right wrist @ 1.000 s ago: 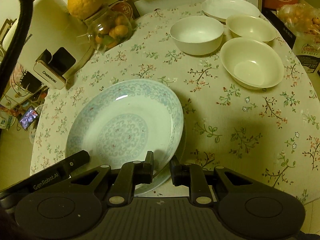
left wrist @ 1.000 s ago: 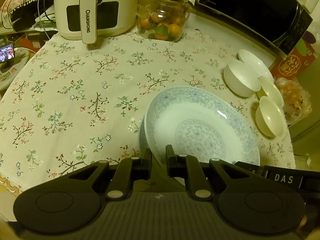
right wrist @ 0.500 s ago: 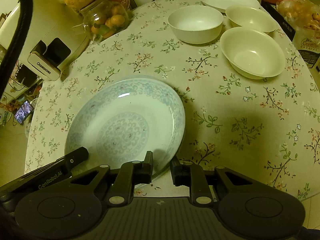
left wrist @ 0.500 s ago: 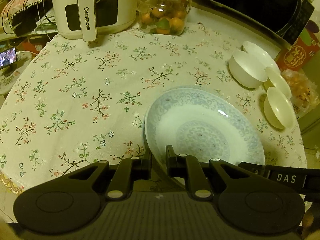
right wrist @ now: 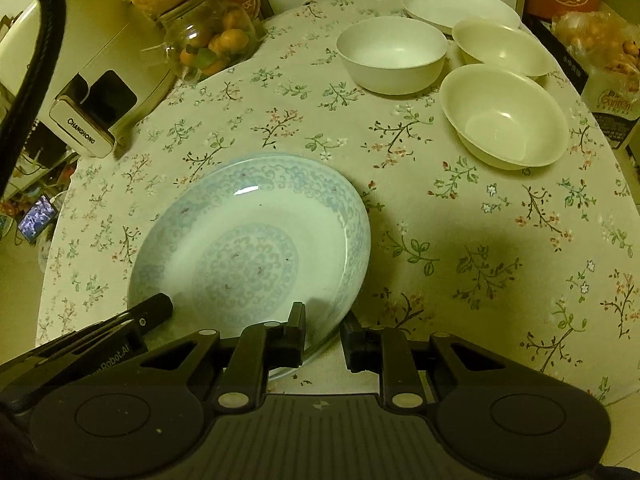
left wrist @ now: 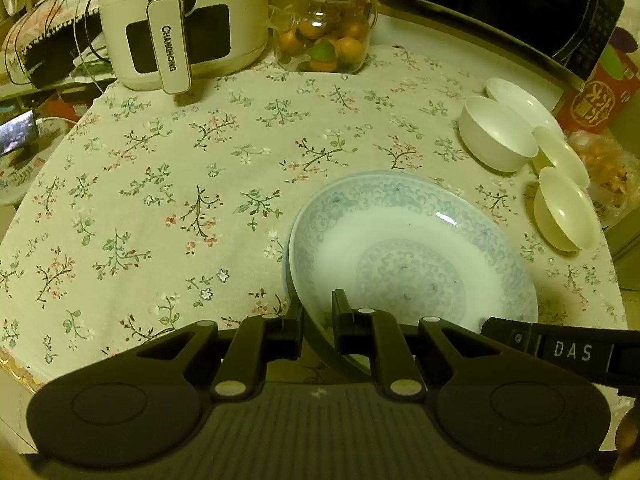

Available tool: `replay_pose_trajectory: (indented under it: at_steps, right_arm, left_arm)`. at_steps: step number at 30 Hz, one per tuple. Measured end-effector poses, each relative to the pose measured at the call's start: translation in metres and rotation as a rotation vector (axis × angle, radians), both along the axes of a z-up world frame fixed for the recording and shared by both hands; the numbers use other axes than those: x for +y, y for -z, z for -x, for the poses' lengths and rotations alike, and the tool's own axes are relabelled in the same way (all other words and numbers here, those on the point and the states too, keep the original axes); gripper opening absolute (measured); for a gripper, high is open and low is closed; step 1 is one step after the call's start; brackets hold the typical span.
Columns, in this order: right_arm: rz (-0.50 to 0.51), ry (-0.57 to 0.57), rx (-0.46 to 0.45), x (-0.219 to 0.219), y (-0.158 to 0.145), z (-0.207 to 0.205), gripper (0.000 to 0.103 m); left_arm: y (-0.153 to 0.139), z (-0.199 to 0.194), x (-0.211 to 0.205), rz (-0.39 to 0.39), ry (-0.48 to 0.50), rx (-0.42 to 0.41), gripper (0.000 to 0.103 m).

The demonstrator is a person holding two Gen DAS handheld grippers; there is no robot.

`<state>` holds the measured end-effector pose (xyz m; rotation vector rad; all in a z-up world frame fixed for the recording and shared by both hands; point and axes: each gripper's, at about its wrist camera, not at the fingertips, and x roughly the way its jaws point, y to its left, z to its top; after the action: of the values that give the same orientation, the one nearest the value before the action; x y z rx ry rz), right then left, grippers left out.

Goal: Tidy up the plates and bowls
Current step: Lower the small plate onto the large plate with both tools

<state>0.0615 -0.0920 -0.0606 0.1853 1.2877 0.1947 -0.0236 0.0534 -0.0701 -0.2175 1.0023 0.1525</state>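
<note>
Porcelain, blue-patterned: the plate is lying near the front edge of the floral tablecloth, seemingly atop a second plate whose rim is showing beneath. The left gripper is clamping its near rim, and the right gripper is pinching the rim alongside it. Both holds are sitting close together at one edge, so any lift is calling for level, matched motion to avoid tipping or chipping. White bowls and a shallow white dish are standing grouped at the far right. An air fryer, a fruit jar and a microwave are crowding the back.
</note>
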Motion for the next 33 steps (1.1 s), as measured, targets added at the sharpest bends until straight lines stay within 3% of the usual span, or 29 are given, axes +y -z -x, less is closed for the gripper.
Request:
replay_pose_trajectory:
  at_steps: [33]
  right_arm:
    - [0.171,-0.076,-0.064,0.026,0.002,0.005,0.022]
  left_arm:
    - [0.004,0.003,-0.011,-0.155,0.000,-0.010,0.013]
